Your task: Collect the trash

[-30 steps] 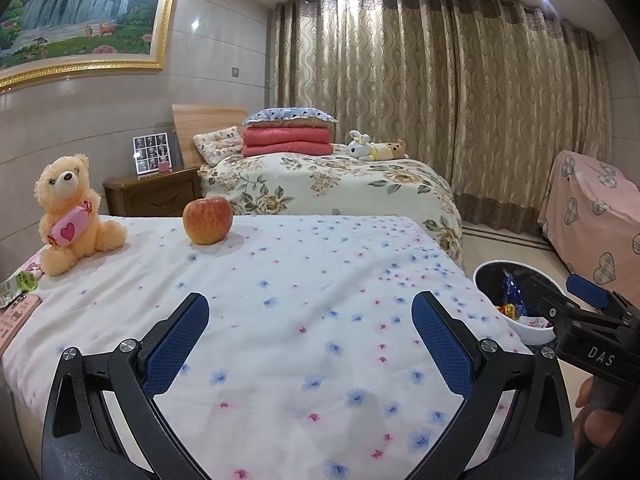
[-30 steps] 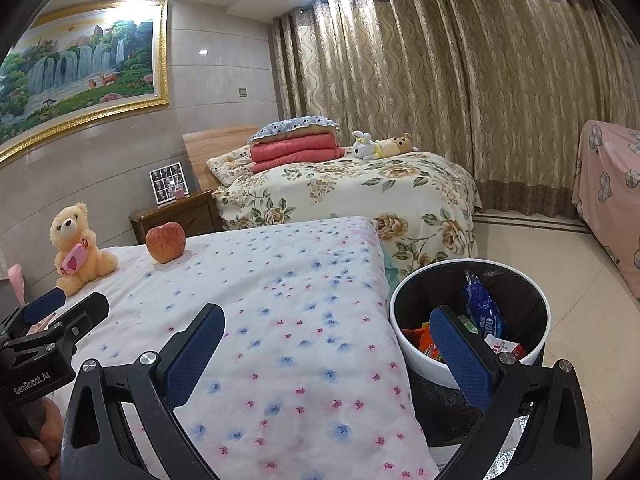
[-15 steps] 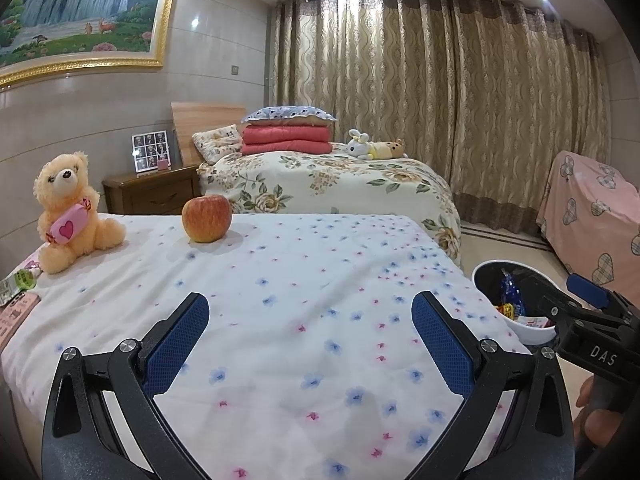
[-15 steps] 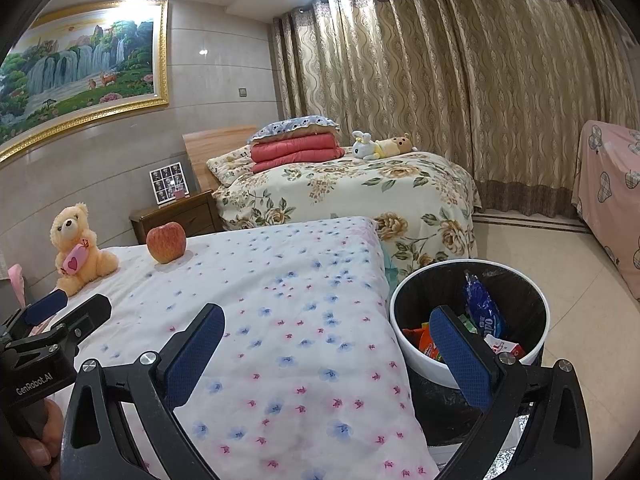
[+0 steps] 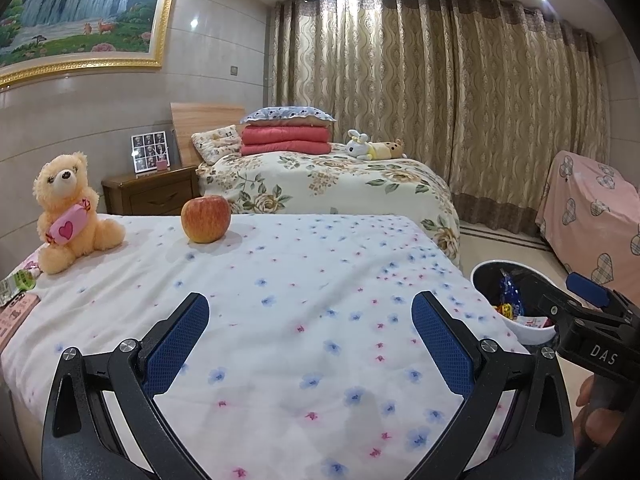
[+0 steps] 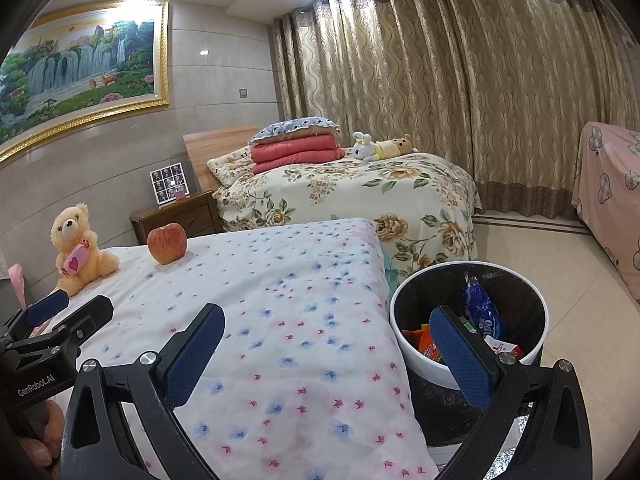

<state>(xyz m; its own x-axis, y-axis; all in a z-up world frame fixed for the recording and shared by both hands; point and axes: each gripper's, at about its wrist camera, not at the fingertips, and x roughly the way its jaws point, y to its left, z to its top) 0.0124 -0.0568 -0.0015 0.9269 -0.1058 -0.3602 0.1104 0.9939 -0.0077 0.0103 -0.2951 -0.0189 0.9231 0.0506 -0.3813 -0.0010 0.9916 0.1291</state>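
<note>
Left wrist view shows the left gripper (image 5: 310, 336) over the bed (image 5: 280, 280), its blue fingers (image 5: 176, 344) spread wide with nothing between them. On the flowered cover at the far side stands an apple (image 5: 206, 219), and left of it sits a teddy bear (image 5: 66, 212) with a pink heart candy. At the left edge of the bed lie a green wrapper (image 5: 16, 286) and a pink packet (image 5: 14, 316), just beside each other. The bin (image 5: 496, 268) stands on the floor at the right of the bed, partly hidden by the right gripper (image 5: 588, 304). In the right wrist view the right gripper (image 6: 326, 354) has its fingers (image 6: 194, 354) spread wide as well, holding nothing; one finger is over the bed, the other in front of the bin (image 6: 400, 332). The bin is white with a black bag, touching the bed corner, and in it lie a blue packet (image 6: 482, 312) and some orange and red wrappers (image 6: 424, 340). The left gripper (image 6: 56, 320) shows at the left edge, near the bear (image 6: 78, 248). Behind is a second bed (image 6: 360, 188) with folded red blankets (image 6: 296, 152).
</note>
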